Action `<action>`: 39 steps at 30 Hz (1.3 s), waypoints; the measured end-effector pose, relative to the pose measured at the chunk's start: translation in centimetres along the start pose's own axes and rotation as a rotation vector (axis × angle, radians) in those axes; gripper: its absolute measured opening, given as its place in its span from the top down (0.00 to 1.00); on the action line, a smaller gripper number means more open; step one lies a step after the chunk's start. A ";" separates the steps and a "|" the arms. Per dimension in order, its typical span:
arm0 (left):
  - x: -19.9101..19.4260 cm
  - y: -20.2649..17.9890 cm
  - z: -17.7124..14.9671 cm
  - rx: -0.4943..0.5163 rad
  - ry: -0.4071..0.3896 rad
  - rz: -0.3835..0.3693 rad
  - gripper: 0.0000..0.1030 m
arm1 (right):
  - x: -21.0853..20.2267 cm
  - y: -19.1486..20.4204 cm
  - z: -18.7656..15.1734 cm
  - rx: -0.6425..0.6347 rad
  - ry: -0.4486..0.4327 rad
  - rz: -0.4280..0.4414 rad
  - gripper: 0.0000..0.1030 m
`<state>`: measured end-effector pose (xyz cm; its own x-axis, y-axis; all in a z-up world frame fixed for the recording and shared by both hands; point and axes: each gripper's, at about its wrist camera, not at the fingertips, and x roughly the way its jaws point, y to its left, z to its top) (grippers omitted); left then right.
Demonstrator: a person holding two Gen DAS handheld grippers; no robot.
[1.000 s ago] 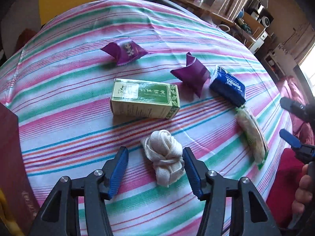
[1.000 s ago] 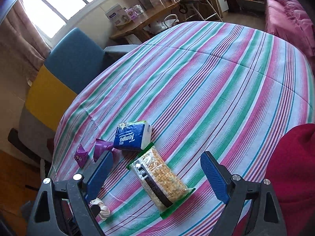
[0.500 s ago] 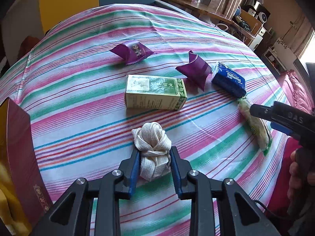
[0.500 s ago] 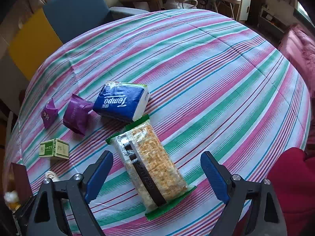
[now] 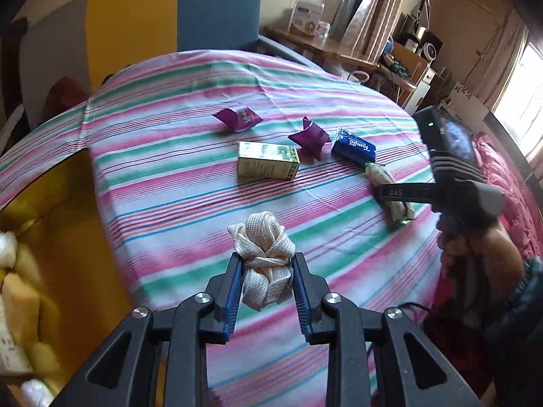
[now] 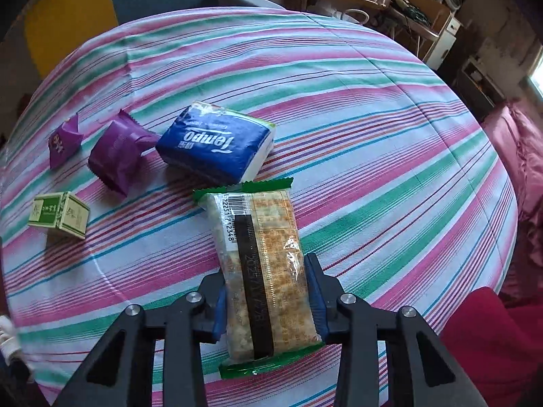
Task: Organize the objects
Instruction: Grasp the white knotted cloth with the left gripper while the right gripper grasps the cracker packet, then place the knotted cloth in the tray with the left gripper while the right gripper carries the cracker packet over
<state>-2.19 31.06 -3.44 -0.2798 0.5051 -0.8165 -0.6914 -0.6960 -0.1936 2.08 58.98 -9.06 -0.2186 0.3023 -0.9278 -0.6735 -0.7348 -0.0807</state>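
We pinch the knotted cloth (image 5: 265,262) in our left gripper (image 5: 266,291), near the yellow box (image 5: 64,210). Our right gripper (image 6: 268,300) pinches the cracker pack (image 6: 263,257). Four items beyond the box are left.

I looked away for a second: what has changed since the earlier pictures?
The left gripper closed on the cream knotted webbing bundle and lifted it. The right gripper closed on the green-edged clear cracker packet. The green box, blue tissue pack and purple wrappers stayed put.

two purple sachets (image 6: 117,151), one green box (image 6: 59,215), one tissue pack (image 6: 217,144), one cracker pack (image 6: 264,261), one cloth knot (image 5: 264,259)
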 end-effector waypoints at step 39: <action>-7.3 23.9 -2.2 -0.444 -0.128 0.262 0.63 | -1.1 1.3 -1.9 -0.113 -0.023 -0.057 0.62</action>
<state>-15.23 9.59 -3.35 -0.5037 0.3242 -0.8007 -0.2465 -0.9423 -0.2264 2.83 56.55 -8.79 -0.1998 0.3583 -0.9120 -0.6016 -0.7795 -0.1745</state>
